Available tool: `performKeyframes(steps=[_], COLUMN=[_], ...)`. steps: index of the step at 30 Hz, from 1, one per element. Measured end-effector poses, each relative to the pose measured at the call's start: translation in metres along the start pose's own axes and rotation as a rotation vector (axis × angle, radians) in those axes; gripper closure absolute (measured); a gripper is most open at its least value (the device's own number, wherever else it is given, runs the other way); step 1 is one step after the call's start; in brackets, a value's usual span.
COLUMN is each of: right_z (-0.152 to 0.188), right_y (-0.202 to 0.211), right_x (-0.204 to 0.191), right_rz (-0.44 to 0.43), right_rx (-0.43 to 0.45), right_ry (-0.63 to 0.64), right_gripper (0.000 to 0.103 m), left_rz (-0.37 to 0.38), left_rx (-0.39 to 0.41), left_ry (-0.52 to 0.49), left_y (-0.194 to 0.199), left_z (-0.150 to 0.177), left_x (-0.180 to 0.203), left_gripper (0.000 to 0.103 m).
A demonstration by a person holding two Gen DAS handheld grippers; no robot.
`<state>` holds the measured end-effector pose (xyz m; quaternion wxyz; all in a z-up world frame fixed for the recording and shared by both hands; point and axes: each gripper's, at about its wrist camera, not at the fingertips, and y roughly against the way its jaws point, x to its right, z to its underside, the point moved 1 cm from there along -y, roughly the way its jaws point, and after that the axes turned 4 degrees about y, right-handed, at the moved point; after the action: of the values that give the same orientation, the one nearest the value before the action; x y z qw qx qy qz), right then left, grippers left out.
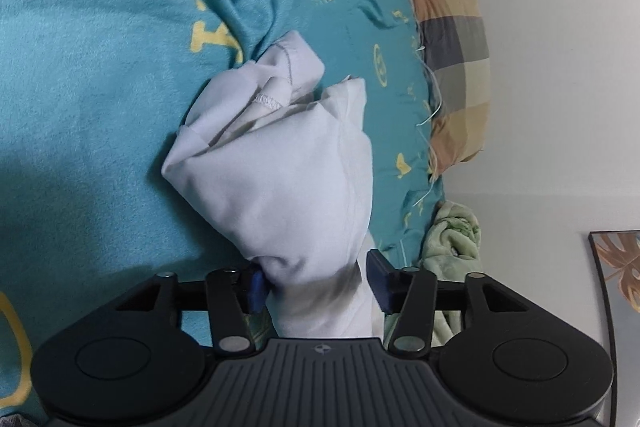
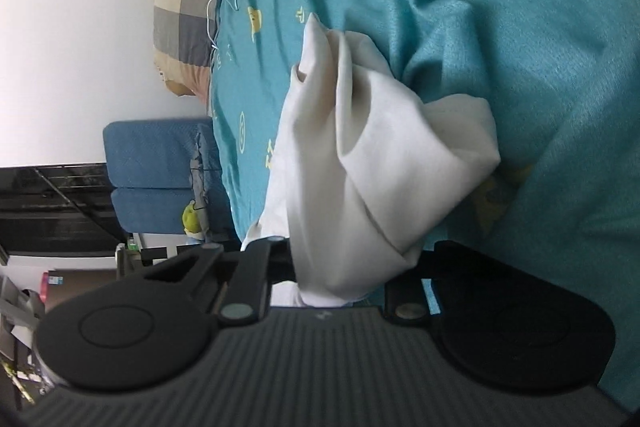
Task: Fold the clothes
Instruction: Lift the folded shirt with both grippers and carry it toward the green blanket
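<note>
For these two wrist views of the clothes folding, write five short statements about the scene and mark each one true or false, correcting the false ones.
1. The white garment lies on a teal bedcover. True.
2. The bedcover carries red stripes. False: it has yellow prints.
3. White cloth sits between the left claw's blue pads. True.
4. The right claw is empty. False: white cloth is bunched in it.
5. The checked pillow lies on top of the garment. False: it lies apart, at the bed's edge.
</note>
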<state>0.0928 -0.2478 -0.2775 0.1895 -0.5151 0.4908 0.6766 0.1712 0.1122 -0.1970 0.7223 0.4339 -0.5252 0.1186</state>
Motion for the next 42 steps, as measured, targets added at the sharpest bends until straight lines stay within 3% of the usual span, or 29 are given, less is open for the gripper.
performKeyframes(steps=[2,5,7,10,15,19,24,29,34,38,42], right_z=[0.000,0.000,0.001,0.003,0.009,0.013,0.007,-0.037,-0.112,-0.171,-0.206], right_y=[0.000,-0.001,0.001,0.004,0.025,0.052,0.094,0.143,0.196,0.246,0.288], right_x=[-0.001,-0.004,-0.006,-0.012,-0.028,-0.041,-0.063,-0.097,-0.129,-0.150,-0.155], right_rz=[-0.001,-0.003,-0.004,-0.016,-0.038,-0.114,-0.171,-0.220,-0.243,-0.277,-0.244], right_rx=[0.003,0.006,0.008,0.010,0.020,0.046,0.097,0.181,0.312,0.450,0.642], right_ry=[0.013,0.034,0.052,0.077,0.121,0.080,0.066,0.098,0.150,0.266,0.476], right_gripper=[0.082,0.082,0.083,0.085,0.085,0.085,0.085,0.085,0.085,0.085,0.085], left_rz=[-0.014,-0.012,-0.008,0.007,0.057,0.107,0.129,0.179,0.252,0.379,0.529], left_rx=[-0.032,-0.038,-0.026,-0.012,-0.026,-0.045,-0.059,-0.097,-0.190,-0.260,-0.337], left_ry=[0.009,0.029,0.027,0.004,-0.012,-0.006,-0.063,-0.134,-0.194,-0.282,-0.407], left_y=[-0.006,-0.013,-0.014,-0.010,0.009,0.028,0.035,0.014,-0.055,-0.107,-0.145], left_z=[0.001,0.000,-0.002,-0.002,0.003,0.013,0.038,0.076,0.124,0.173,0.248], left_x=[-0.004,-0.009,-0.008,-0.003,0.017,0.040,0.100,0.172,0.257,0.322,0.357], left_gripper=[0.041,0.042,0.060,0.070,0.073,0.073,0.073,0.073,0.073,0.073,0.073])
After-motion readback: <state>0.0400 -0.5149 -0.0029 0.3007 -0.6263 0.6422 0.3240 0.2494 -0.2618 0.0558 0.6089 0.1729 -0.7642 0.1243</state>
